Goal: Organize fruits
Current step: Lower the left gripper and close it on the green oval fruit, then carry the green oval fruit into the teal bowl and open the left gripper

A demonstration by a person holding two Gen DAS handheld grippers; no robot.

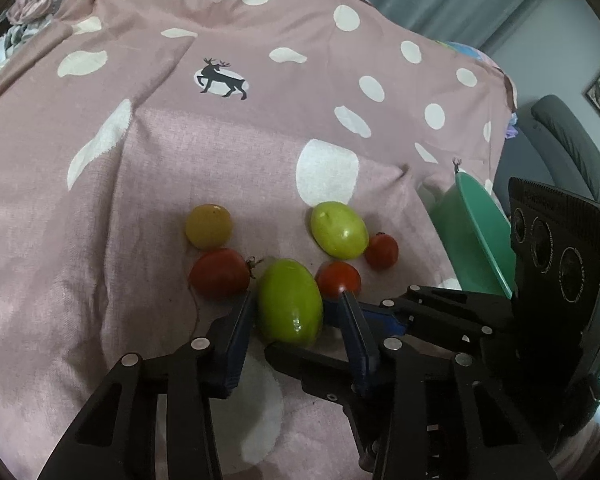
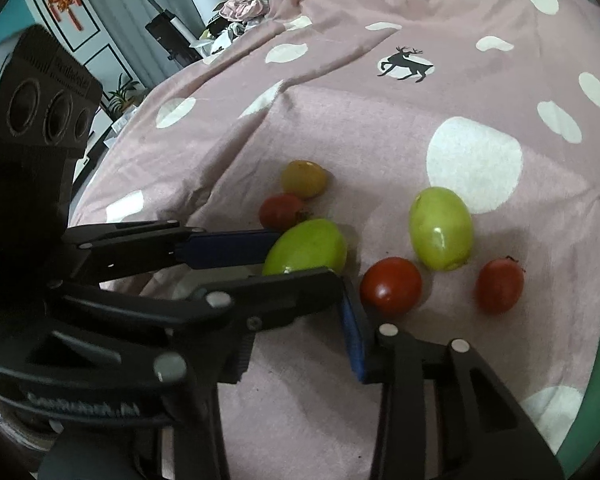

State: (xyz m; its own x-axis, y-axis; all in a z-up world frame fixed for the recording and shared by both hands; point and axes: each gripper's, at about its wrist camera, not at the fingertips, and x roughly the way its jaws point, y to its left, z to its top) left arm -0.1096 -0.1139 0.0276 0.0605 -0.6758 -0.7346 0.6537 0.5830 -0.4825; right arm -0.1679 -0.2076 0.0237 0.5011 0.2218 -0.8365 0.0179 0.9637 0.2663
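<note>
My left claw (image 1: 296,300) is narrow and clamps the nearest green fruit (image 1: 290,304) across its flanks, I judge to lift it. My right claw (image 2: 292,320) is narrow too, with no fruit in it, and crosses just beside a red tomato (image 2: 390,286). The rest lie loose on the bedspread (image 1: 220,160), near the green bowl (image 1: 476,236).

Six small fruits lie loose on the pink spotted bedcover.

In the left wrist view we see a yellow fruit (image 1: 209,226) centre-left, a red tomato (image 1: 220,279) just below it, a large green fruit (image 1: 290,303) lower centre, two smaller red tomatoes (image 1: 338,279) (image 1: 381,250), and a second green fruit (image 1: 339,230) right of centre.
</note>
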